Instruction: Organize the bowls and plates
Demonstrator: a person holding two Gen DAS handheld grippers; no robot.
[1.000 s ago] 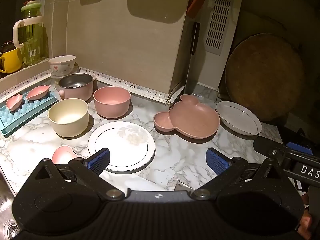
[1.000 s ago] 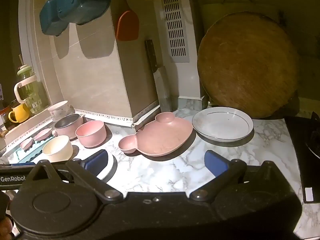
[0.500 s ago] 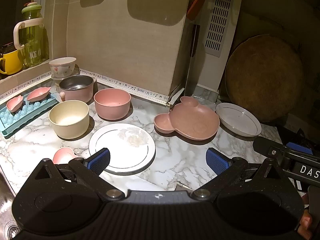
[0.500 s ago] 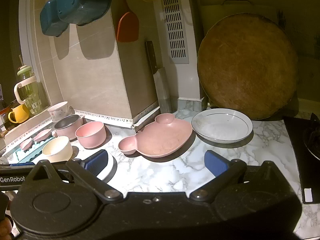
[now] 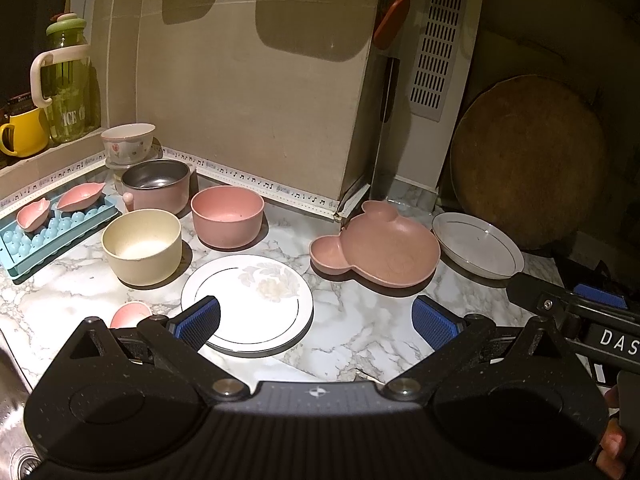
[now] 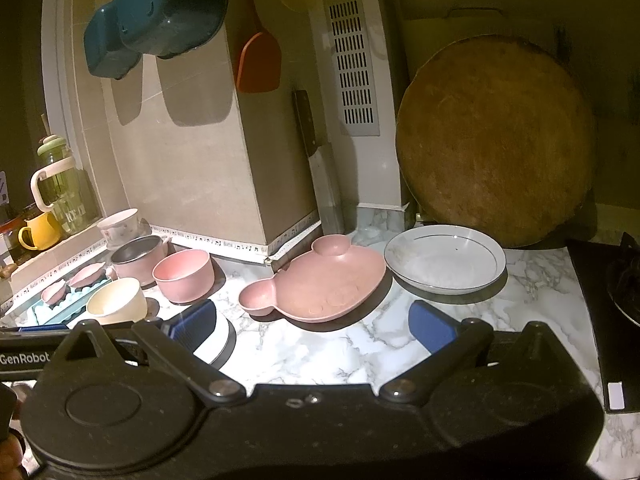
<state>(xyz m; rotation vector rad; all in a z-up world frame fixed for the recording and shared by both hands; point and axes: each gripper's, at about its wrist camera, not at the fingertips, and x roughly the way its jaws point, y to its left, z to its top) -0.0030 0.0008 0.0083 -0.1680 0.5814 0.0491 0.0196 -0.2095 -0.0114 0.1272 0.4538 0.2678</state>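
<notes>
Nearest, left tool (image 5: 314, 318) and right tool (image 6: 314, 326): black matte bodies, ribbed blue pads, jaws spread wide, nothing gripped, both poised above the glossy white-and-grey marbled tabletop (image 5: 360, 332).

Just past the left tool, toward the front edge: flat round white plate (image 5: 256, 300), glazed, thin dark rim line, faint floral print. Beside it, at the front left, small pink dish (image 5: 130, 314), half hidden behind the tool.

Mid-tabletop, left: cream bowl (image 5: 141, 246), matte, straight-walled; behind it pink bowl (image 5: 227, 216), same matte finish, rounded wall. Mid-tabletop, right: pink bear-shaped plate (image 6: 320, 286), matte, shallow, two round ear wells. Just beside it on the right, apart by a narrow gap: deep white plate (image 6: 444, 266), glossy, thin dark ring near the rim.

Toward the left edge: blue bumpy plastic tray (image 5: 52, 236) carrying two pink leaf-shaped dishes (image 5: 80, 197).

Toward the back-left corner: pink pot with steel lining (image 5: 158, 188); behind it, white flowered bowl (image 5: 128, 142).

Farthest, back right: round rough wooden board (image 6: 496, 140) leaning upright against the wall.
</notes>
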